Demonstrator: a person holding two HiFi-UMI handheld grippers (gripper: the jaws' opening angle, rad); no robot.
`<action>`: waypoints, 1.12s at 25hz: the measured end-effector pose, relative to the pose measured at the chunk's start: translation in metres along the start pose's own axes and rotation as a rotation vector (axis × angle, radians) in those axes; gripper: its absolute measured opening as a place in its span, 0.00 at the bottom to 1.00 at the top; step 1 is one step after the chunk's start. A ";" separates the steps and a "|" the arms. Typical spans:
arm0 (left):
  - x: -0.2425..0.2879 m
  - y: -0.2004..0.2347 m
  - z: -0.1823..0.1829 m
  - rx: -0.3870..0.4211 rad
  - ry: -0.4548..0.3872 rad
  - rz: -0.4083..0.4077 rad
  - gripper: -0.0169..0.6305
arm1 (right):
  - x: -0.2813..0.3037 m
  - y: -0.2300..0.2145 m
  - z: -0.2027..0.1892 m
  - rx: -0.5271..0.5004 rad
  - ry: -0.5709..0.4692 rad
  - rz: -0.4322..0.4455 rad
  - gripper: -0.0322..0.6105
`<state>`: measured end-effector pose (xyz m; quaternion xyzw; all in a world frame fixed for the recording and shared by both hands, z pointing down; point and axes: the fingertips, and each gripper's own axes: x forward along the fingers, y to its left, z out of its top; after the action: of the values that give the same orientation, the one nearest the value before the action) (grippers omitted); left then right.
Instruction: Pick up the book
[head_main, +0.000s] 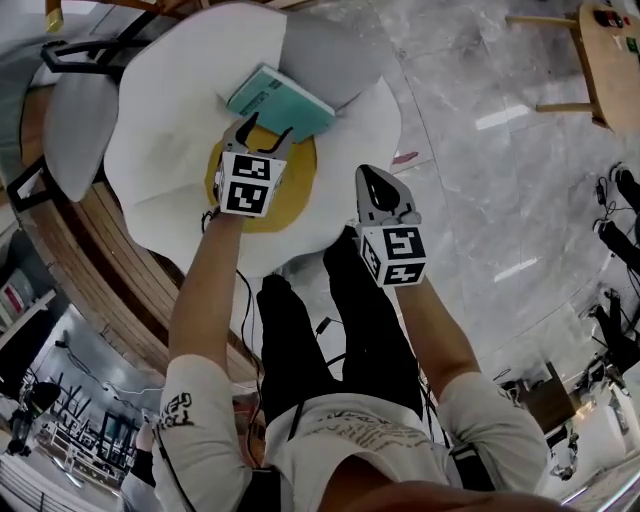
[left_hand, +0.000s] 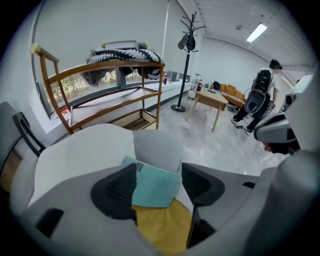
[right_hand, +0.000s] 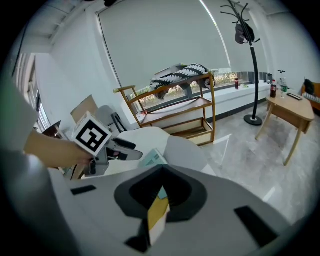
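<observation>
A teal book (head_main: 280, 100) lies flat on a big white cushion (head_main: 170, 130) shaped like a fried egg, half over its yellow centre (head_main: 292, 195). My left gripper (head_main: 265, 135) hangs just above the book's near edge with its jaws open. In the left gripper view the book (left_hand: 156, 182) shows between the two dark pads of the left gripper (left_hand: 159, 194), and they do not touch it. My right gripper (head_main: 372, 178) is shut and empty, at the cushion's right rim and off to the book's right. In the right gripper view the book (right_hand: 152, 159) peeks out beyond the closed right gripper (right_hand: 161, 172).
A grey backrest (head_main: 335, 55) rises behind the book. A wooden shelf rack (left_hand: 100, 95) stands by the window and a coat stand (left_hand: 187, 60) farther off. A small wooden table (head_main: 610, 60) is on the marble floor (head_main: 480, 150). The person's black-trousered legs (head_main: 330, 330) are below the grippers.
</observation>
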<state>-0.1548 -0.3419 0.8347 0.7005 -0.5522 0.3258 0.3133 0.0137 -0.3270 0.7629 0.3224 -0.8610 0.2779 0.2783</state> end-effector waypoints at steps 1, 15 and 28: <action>0.010 0.008 -0.003 0.009 0.015 0.006 0.45 | 0.001 -0.004 -0.005 0.002 0.006 -0.001 0.09; 0.110 0.060 -0.029 0.171 0.176 -0.049 0.51 | 0.032 -0.006 -0.031 0.011 0.055 0.046 0.09; 0.147 0.096 -0.034 0.173 0.246 -0.120 0.54 | 0.054 -0.007 -0.054 -0.038 0.096 0.051 0.09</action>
<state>-0.2259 -0.4168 0.9810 0.7115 -0.4366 0.4360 0.3362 0.0008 -0.3175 0.8382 0.2812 -0.8598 0.2836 0.3182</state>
